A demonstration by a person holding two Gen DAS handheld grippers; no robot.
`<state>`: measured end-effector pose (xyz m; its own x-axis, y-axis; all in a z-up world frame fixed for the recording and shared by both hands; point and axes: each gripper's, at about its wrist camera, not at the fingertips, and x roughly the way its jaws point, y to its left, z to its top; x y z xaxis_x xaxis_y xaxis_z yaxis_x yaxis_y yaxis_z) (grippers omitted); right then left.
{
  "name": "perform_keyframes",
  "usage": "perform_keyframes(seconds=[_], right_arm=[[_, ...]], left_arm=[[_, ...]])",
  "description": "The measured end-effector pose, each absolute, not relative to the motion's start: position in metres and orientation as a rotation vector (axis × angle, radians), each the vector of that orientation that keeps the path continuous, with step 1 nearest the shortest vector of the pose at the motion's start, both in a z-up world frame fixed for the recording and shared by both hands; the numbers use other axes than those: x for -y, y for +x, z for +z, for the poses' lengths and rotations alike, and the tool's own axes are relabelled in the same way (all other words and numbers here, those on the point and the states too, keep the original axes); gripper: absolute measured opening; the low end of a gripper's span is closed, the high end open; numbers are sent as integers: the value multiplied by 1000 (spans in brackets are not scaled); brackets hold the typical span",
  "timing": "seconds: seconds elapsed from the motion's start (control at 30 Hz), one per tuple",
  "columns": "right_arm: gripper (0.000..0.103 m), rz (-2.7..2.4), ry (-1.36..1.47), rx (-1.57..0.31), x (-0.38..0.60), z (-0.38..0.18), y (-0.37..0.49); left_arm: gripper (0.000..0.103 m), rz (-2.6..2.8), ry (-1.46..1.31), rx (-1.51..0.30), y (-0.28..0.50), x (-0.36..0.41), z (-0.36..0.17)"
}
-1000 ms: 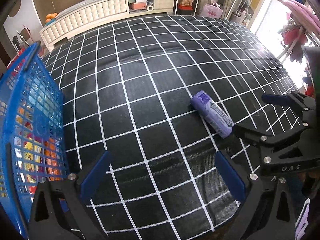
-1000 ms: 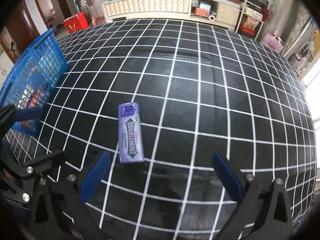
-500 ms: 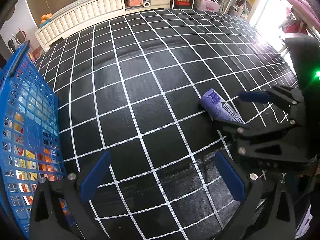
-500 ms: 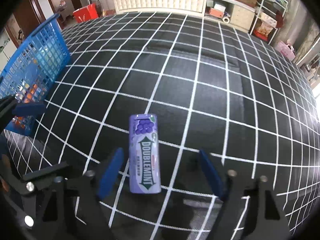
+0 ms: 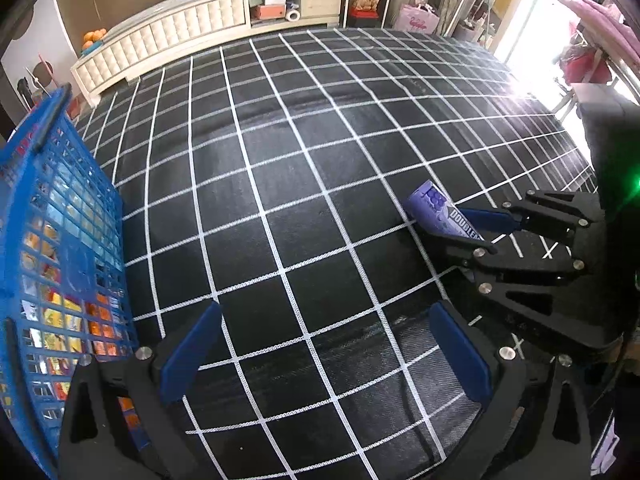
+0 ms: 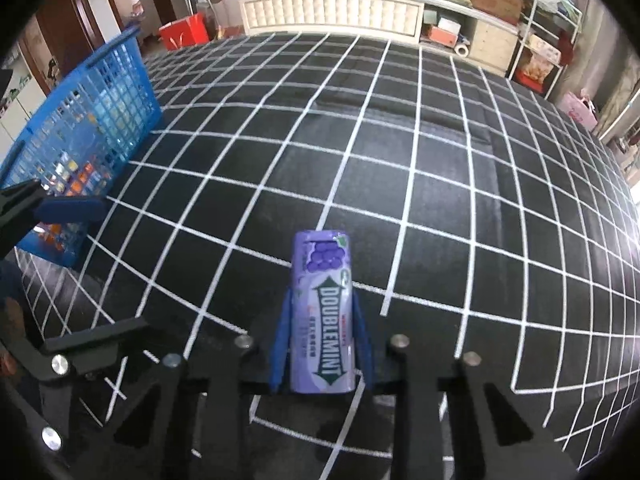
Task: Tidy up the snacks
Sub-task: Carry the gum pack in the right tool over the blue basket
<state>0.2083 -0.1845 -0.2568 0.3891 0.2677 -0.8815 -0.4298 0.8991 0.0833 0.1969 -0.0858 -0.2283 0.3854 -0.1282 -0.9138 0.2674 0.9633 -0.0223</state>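
Left wrist view: the left gripper (image 5: pixel 324 350) gapes wide over the black white-gridded cloth (image 5: pixel 280 168), blue plastic basket (image 5: pixel 60 240) at its left. Right wrist view: the right gripper (image 6: pixel 322 344) clamps the purple Doublemint gum pack (image 6: pixel 324 316) between its blue pads.

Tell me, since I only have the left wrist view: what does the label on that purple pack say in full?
Observer: In the right wrist view the gum pack reads DOUBLEMINT in full, with a grape picture at its far end.
Reviewer: Is the right gripper actually closed on it?
Observer: Yes, the right gripper has a blue finger pressed against each long side of the pack.
Reviewer: What is past the basket, outside my frame?
Observer: Beyond the far end of the blue basket stands a red bag on the floor.
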Motion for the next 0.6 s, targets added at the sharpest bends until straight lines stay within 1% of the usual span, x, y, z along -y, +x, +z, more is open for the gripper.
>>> perform_keyframes(seconds=[0.2,0.47,0.6], right_arm=[[34,446,-160,-1021,192,-219,196],[34,431,-166,-932,192,-166,175],[34,447,-158,-887,181,-140,163]], left_arm=[[103,-282,100,-1101,185,85,-198],[103,-284,114,-968,156,84,-142],[103,-266,120,-912,144,69,-118]])
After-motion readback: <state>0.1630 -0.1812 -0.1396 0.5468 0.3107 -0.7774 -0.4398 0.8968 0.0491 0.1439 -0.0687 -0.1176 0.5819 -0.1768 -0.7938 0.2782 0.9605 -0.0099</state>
